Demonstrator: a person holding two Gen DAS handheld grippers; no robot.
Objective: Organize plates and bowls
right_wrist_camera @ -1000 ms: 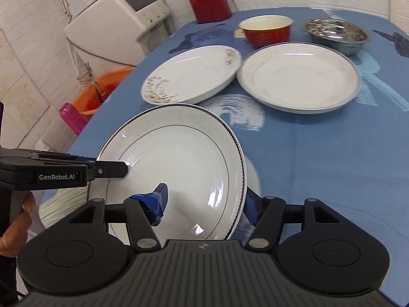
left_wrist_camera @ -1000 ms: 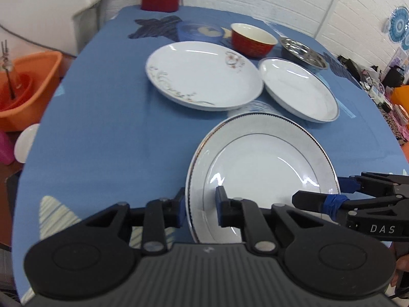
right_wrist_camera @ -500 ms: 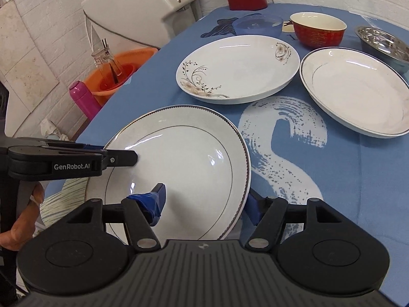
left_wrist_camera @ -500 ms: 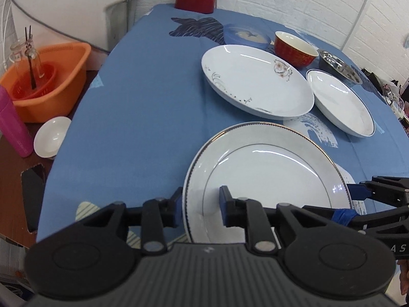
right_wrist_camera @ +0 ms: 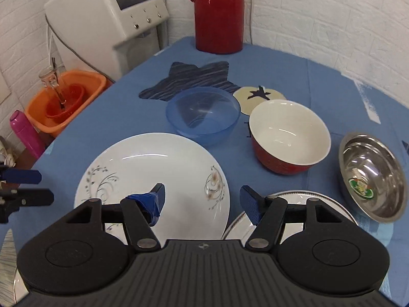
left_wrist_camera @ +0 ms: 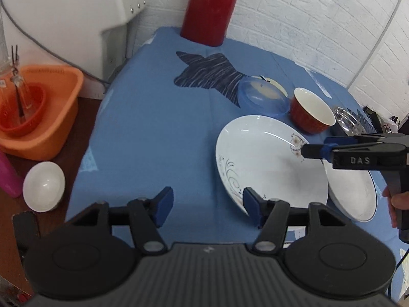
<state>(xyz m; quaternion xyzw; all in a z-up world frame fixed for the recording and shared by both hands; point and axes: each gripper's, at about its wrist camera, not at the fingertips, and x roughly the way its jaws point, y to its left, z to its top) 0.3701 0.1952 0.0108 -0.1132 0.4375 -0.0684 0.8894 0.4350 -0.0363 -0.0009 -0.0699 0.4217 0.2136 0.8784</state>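
A white floral plate [left_wrist_camera: 268, 168] [right_wrist_camera: 153, 168] lies on the blue tablecloth, and a white dark-rimmed plate [left_wrist_camera: 358, 194] [right_wrist_camera: 294, 199] sits beside it on the right. Behind them stand a clear blue bowl [right_wrist_camera: 204, 115], a red bowl [right_wrist_camera: 288, 135] with a white inside, and a steel bowl [right_wrist_camera: 370, 176]. My left gripper [left_wrist_camera: 208, 206] is open and holds nothing; its right finger is at the floral plate's near-left rim. My right gripper [right_wrist_camera: 203, 200] [left_wrist_camera: 306, 151] is open above the gap between the two plates. The left gripper [right_wrist_camera: 43, 186] shows at the left edge of the right wrist view.
A red thermos [right_wrist_camera: 217, 12] stands at the table's far edge beside a white appliance [right_wrist_camera: 107, 18]. Off the left side are an orange basin [left_wrist_camera: 38, 112], a small white bowl [left_wrist_camera: 43, 186] and a pink bottle [right_wrist_camera: 25, 133]. A hand [left_wrist_camera: 398, 199] holds the right gripper.
The left gripper has let go of the large gold-rimmed plate and opened. Both grippers have moved forward to the floral plate, and the gold-rimmed plate has left the view.
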